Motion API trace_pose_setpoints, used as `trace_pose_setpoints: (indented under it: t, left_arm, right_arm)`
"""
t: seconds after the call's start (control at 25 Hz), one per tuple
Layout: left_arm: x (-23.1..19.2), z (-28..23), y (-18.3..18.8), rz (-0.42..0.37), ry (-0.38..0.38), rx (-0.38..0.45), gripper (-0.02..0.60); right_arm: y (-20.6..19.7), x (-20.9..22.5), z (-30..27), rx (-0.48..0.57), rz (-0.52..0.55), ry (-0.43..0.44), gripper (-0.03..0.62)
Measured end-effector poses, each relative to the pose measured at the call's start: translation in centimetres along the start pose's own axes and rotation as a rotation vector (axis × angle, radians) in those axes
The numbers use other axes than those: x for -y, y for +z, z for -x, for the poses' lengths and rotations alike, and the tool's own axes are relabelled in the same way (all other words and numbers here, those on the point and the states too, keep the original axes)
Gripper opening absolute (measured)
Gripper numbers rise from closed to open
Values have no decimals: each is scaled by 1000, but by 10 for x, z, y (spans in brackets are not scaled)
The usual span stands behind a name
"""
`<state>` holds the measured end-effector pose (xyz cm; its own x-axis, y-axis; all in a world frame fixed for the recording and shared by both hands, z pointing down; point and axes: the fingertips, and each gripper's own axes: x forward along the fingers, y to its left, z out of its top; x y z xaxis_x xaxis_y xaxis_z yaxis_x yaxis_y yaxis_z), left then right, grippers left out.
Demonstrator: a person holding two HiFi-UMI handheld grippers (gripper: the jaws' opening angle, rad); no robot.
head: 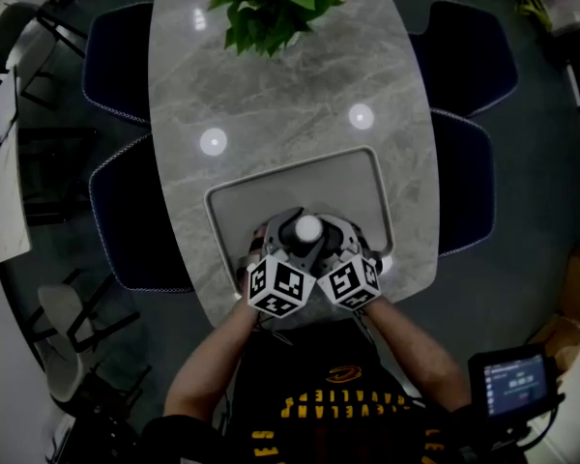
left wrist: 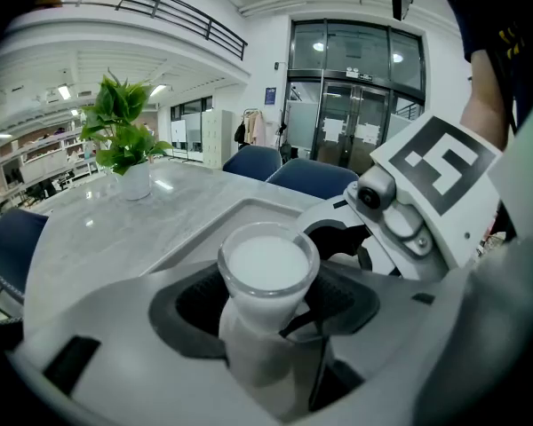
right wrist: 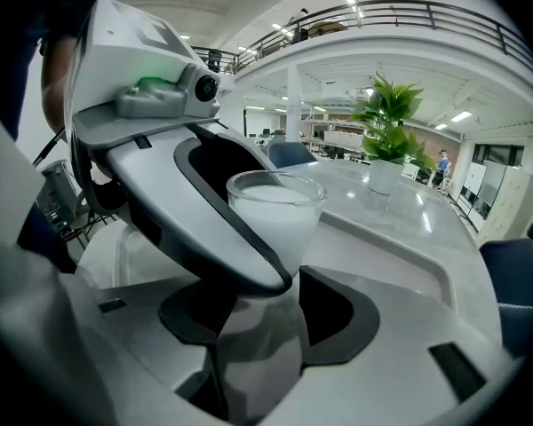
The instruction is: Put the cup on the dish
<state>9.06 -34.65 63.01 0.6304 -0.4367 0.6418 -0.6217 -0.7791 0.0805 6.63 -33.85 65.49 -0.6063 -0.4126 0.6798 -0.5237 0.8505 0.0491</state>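
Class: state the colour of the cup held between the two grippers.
The cup is milky white, seen best in the left gripper view.

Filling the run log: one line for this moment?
left tongs: shut on cup | right tongs: shut on cup | cup: over tray

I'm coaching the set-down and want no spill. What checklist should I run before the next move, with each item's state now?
1. Left gripper closed on the clear glass cup of white liquid: ok.
2. Right gripper also closed on the cup: ok.
3. Cup upright, liquid level: ok.
4. Cup over the grey rounded rectangular dish: ok.
5. Dish surface ahead of the cup bare: ok.
6. Cup's base touching the dish: cannot tell.
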Motion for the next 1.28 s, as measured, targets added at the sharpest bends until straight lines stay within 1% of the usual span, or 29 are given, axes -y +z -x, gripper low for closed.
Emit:
trace_pose_setpoints:
  t: [0.24,0.44,0.56,0.8,1.0,1.16,1.28]
  left_arm:
    - [1,-1,-4,-1,-6,-9,262]
    - [1,-2,-5,3,-7,-8,262]
    - [1,-3,-6,12,-10,-4,262]
    - [-4,-6,-8,63,-15,10,262]
    - [-4,-6,-9,86,-20,17,262]
    - [-4,-5,-8,89,-13,23,262]
    - [-3,-5,-8,77,-8,21,262]
  right_arm:
    - [-4,-3,-2,-41,17,8,222]
    - [-6,-3,-2,-49,19,7,222]
    - [-7,-3,-3,-51,8,6,222]
    - [-10,-1,-7,-75,-39,29,222]
    - [-13,-1,-6,-100,-58,23,222]
    - [-14,-2,-4,-121,-67,20,222]
    - [-15,-3,-3,-131,-66,27,222]
